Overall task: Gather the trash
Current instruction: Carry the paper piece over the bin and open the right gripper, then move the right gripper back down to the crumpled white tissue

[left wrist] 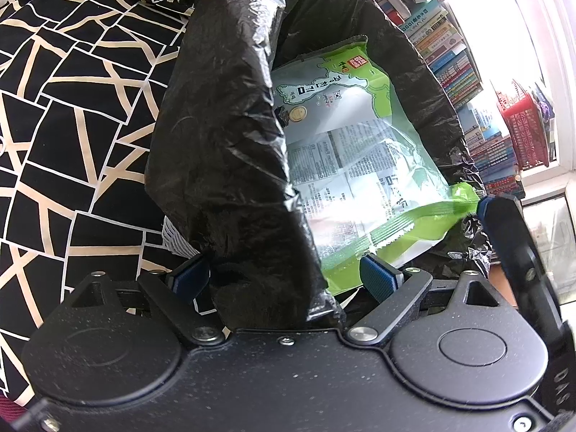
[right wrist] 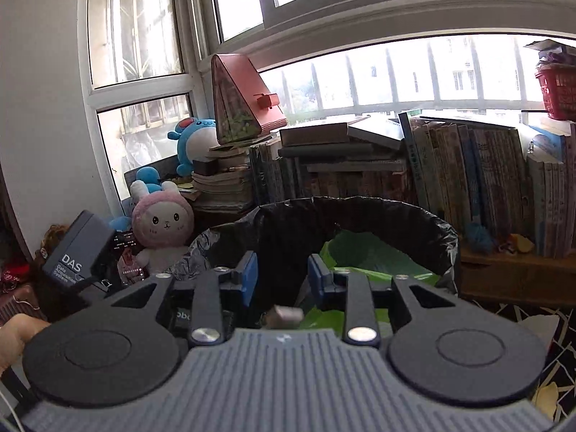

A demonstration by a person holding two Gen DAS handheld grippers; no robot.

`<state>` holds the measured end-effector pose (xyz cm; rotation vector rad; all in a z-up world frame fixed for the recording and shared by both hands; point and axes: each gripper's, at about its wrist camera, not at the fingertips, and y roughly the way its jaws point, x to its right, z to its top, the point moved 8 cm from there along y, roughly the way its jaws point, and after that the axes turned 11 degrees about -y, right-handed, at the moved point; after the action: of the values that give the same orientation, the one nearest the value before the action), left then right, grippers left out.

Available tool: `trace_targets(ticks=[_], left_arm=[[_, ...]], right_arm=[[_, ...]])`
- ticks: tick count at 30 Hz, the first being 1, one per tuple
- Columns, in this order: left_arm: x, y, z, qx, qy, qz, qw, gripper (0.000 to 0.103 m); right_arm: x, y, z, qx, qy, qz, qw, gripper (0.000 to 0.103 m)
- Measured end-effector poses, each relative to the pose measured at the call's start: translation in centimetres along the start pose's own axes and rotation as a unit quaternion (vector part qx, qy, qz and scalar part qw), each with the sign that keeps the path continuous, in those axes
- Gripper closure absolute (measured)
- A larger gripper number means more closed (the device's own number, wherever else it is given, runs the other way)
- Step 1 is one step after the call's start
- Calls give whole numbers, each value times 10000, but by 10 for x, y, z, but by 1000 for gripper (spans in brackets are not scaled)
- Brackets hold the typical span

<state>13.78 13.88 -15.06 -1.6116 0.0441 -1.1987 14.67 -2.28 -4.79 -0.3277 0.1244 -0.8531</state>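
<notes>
**Left claw** (left wrist: pixel 286 277): jaws stand wide. A raised fold of the crinkled black plastic bin bag (left wrist: pixel 223 126) rises between your pads. I cannot tell whether they pinch it. Judged purpose: it keeps the mouth of the bag open for the other hand.

**Right claw** (right wrist: pixel 282 275): jaws partly apart, nothing between the pads. It hovers over the bag's near rim, placed as if for a drop. Just below the gap, against the claw's body, is a small pale grey scrap (right wrist: pixel 286 315), too blurred to identify.

**Trash**: a flat green-and-white printed snack packet (left wrist: pixel 360 136) lies inside the bag, just beyond both claws.

**Views**: your left camera alone shows the packet's printed face and the black-and-cream patterned bedcover (left wrist: pixel 72 108) to its left. Your right camera alone shows the bag's round rim, the scrap, the rows of books (right wrist: pixel 468 169) and the pink-hooded plush rabbit (right wrist: pixel 162 219) beyond it.
</notes>
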Motion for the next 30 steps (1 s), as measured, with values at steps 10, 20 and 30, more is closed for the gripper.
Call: trace_targets(ticks=[10, 20, 30], left_arm=[[-1, 0, 0, 5, 4, -32, 10000, 12], [-1, 0, 0, 14, -20, -43, 10000, 12], [0, 0, -1, 16, -20, -42, 10000, 12]], right_arm=[[15, -35, -13, 208, -174, -235, 9994, 33], [45, -81, -43, 241, -406, -906, 9948, 21], [88, -105, -100, -164, -245, -1678, 9854, 17]])
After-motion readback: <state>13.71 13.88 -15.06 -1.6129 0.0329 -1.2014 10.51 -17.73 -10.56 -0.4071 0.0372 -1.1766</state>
